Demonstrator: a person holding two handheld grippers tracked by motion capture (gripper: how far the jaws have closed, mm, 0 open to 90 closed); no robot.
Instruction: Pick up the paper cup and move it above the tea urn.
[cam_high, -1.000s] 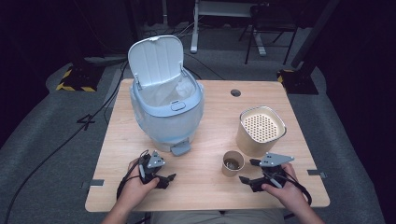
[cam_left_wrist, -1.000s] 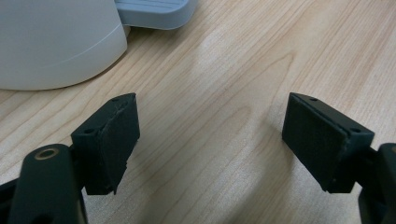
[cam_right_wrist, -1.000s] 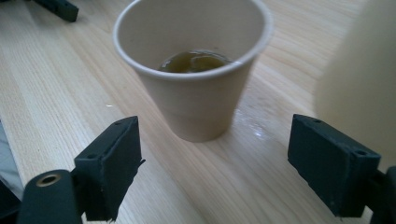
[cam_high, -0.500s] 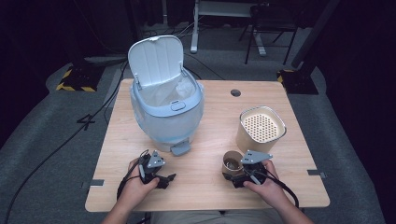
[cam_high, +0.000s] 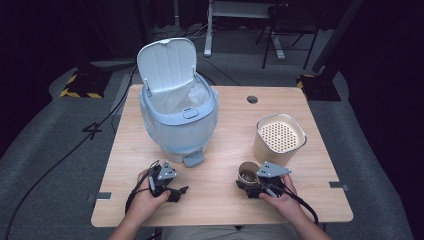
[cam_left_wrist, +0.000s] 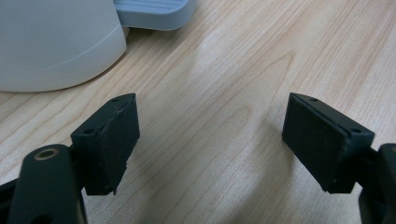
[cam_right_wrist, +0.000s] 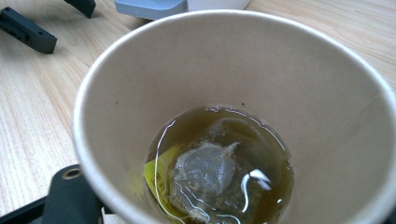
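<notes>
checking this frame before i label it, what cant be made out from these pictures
- Right gripper jaws: in the right gripper view the paper cup hides them, so whether they grip it cannot be told.
- Tea bag: its yellow tag lies under the liquid, print unreadable.
- Bin contents: in the high view the liner is too small and pale to tell.
- Perforated container: its holed top hides the inside.

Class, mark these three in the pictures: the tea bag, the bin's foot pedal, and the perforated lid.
tea bag (cam_right_wrist: 205, 175), right gripper view, on its wet middle.
foot pedal (cam_high: 193, 159), high view, on its flat top.
perforated lid (cam_high: 280, 134), high view, on the middle of its holed face.
</notes>
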